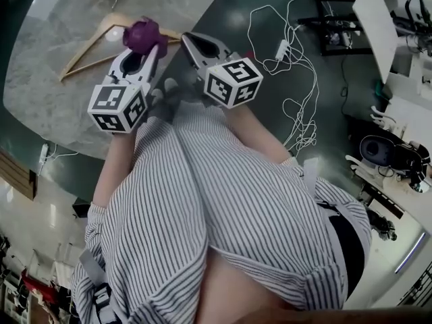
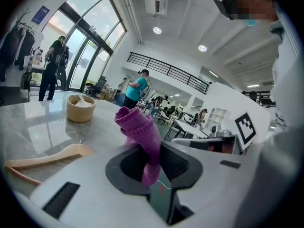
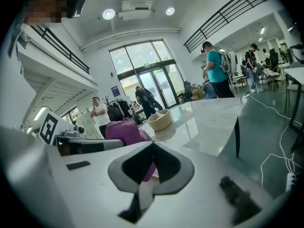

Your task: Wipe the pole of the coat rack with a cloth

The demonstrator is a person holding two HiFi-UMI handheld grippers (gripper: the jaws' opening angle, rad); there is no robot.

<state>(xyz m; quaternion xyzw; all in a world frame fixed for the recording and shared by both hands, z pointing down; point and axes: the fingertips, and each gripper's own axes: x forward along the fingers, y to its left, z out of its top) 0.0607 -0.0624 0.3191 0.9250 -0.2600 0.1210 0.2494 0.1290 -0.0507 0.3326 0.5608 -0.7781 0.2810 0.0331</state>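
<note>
The purple cloth (image 1: 143, 36) is in the left gripper (image 1: 147, 54), whose jaws are pinching it. In the left gripper view a crumpled bunch of the cloth (image 2: 137, 127) stands up above the jaws and a thin tail of it hangs down between them. The left gripper is held over the near edge of the marble counter (image 1: 54, 79), in front of the person's striped shirt (image 1: 223, 208).

The right gripper (image 1: 191, 44) is just beside it, at about three o'clock from the cloth, and the two grippers do not touch. In its own view the right gripper (image 3: 153, 148) has the jaws pressed together with nothing between them. The cloth (image 3: 121, 129) shows behind them at about ten o'clock.

A wooden hanger (image 1: 101, 36) lies flat on the counter at about nine o'clock from the cloth, and one of its arms passes close under the cloth. Farther on the counter stands a pale bowl (image 2: 80, 108), at about ten o'clock from the cloth in the left gripper view, well apart from the grippers.

At about three o'clock from the grippers, on the dark floor (image 1: 223, 12) beside the counter, white cables (image 1: 297, 79) lie in loose loops around a power strip (image 1: 281, 48). I cannot tell which thing in the room is the coat rack.
</note>
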